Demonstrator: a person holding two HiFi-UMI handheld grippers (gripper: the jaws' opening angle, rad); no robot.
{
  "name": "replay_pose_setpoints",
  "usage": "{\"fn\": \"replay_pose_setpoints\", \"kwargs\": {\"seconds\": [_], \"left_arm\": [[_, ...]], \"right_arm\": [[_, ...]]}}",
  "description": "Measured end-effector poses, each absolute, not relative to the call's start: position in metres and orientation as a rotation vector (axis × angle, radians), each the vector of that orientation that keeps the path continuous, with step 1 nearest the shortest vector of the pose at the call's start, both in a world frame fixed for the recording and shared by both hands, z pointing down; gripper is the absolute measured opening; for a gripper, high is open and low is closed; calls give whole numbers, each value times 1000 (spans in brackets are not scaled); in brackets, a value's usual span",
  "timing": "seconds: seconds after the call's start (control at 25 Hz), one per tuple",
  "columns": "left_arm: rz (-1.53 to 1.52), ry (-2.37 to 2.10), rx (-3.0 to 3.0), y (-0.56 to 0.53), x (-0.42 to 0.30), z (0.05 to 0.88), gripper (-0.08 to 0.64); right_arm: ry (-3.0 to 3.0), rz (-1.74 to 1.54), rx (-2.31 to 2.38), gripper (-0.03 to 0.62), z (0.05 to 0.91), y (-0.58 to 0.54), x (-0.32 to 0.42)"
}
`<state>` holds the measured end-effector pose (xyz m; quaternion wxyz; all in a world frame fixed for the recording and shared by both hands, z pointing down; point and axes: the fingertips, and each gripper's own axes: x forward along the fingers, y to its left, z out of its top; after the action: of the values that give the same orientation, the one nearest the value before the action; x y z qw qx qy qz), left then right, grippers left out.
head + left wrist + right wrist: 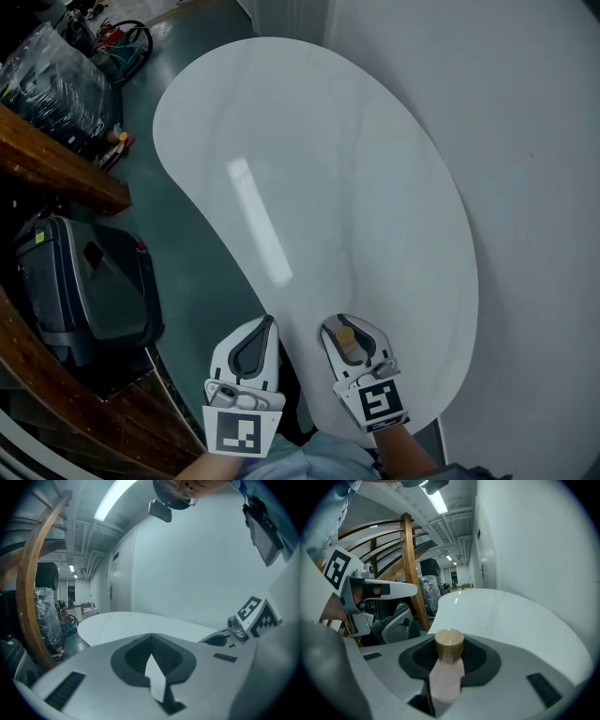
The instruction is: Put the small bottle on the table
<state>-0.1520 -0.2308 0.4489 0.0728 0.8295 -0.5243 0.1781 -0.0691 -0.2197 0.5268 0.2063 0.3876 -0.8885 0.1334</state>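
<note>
A small pale pink bottle (345,336) with a tan cap stands between the jaws of my right gripper (349,330), which is shut on it. This gripper hovers over the near end of the white kidney-shaped table (309,169). In the right gripper view the bottle (447,677) rises upright between the dark pads, cap uppermost, with the table (501,616) stretching ahead. My left gripper (267,323) is beside it at the table's near left edge, its jaws shut with nothing in them. The left gripper view shows its pads (152,660) together and the table (131,623) beyond.
A dark grey case (89,281) sits on the floor left of the table. A wooden railing (56,169) runs along the left, with cables (122,42) and plastic-wrapped gear (52,84) behind it. A white wall (525,141) borders the table's right side.
</note>
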Motion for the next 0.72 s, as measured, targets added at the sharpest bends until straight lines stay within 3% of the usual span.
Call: {"fn": "replay_pose_setpoints", "kwargs": {"seconds": [0.12,0.72], "left_arm": [[658,-1516,2616,-233,-148,447,0],[671,-1535,2630,-223,-146,441,0]], "right_arm": [[-2474,326,1062,115,526,-218,-70],[-2423,321,1049,117,536,-200,-68]]}}
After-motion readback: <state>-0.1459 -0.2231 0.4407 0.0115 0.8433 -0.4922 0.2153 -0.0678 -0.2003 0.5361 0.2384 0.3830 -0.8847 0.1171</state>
